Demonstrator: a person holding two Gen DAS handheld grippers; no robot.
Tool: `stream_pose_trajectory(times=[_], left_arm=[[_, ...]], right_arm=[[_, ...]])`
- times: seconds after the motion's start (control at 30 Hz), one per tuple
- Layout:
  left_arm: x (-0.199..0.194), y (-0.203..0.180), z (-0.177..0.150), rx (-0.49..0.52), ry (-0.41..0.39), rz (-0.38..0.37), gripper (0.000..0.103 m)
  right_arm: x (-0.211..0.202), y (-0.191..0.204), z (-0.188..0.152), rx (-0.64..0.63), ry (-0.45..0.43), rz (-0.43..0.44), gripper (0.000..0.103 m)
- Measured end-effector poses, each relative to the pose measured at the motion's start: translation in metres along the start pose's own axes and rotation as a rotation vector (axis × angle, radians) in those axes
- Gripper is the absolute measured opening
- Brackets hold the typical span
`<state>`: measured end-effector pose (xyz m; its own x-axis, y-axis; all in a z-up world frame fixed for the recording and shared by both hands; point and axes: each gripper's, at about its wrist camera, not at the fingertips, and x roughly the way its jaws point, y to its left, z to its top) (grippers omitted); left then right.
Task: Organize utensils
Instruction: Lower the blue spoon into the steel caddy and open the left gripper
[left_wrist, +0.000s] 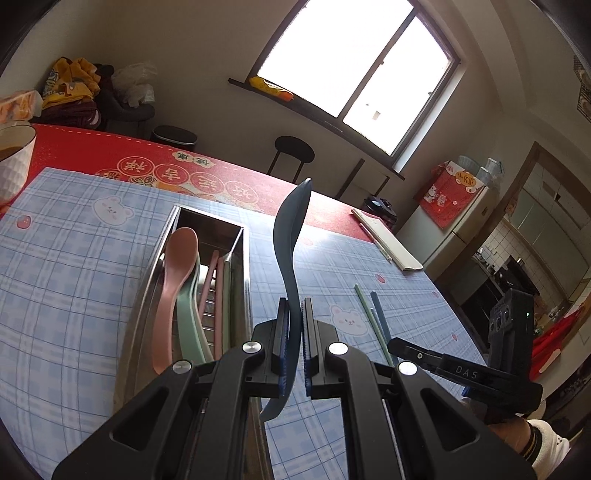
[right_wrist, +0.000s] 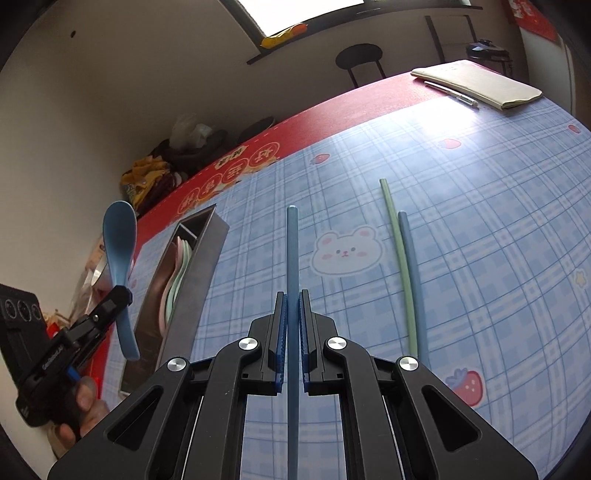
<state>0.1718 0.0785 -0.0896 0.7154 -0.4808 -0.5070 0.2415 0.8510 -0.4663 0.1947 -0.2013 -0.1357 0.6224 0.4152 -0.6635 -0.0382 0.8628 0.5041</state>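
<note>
Metal utensil box (left_wrist: 236, 236): long, open-topped, lying on the checked mat on the worktop (left_wrist: 74, 266), left of centre in the left wrist view; holds a pink spoon (left_wrist: 173, 280), a green spoon (left_wrist: 190, 310) and pale chopsticks (left_wrist: 218, 291) side by side. Left tool (left_wrist: 294, 317): pads pressed together on the handle of a blue spoon (left_wrist: 290, 236), bowl up and far, held in the air just right of the box. To stow it well, carry it left over the opening, line the handle up with the box's long axis, lower the bowl beside the other spoons, and release only once it rests. Right tool (right_wrist: 293, 314): pinching one blue chopstick (right_wrist: 292, 251) lengthwise between the pads, tip pointing far; it appears lifted clear of the mat. It belongs in the chopstick side; keep it level and parallel to the box so the thin rod does not pivot. Loose stock, far right: one green chopstick (right_wrist: 397, 258) and one blue-grey chopstick (right_wrist: 412, 273), touching, flat on the mat, not yet collected.
</note>
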Motion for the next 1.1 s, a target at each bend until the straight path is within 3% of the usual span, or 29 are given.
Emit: stream_pose_trajectory(times=[0.27, 0.67, 0.9, 1.1], left_arm=[[0.009, 0.017, 0.018, 0.021, 0.095, 0.176, 0.007], [0.051, 0.037, 0.022, 0.008, 0.220, 0.330, 0.007], [0.061, 0.044, 0.023, 0.005, 0.257, 0.377, 0.007], [0.062, 0.043, 0.022, 0.010, 0.273, 0.366, 0.009]], right_arm=[[0.002, -0.025, 0.003, 0.058, -0.003, 0.050, 0.006], [-0.018, -0.056, -0.002, 0.124, -0.018, 0.079, 0.007], [-0.025, -0.061, -0.003, 0.133, -0.022, 0.093, 0.007], [-0.023, -0.063, -0.005, 0.144, -0.011, 0.094, 0.007]])
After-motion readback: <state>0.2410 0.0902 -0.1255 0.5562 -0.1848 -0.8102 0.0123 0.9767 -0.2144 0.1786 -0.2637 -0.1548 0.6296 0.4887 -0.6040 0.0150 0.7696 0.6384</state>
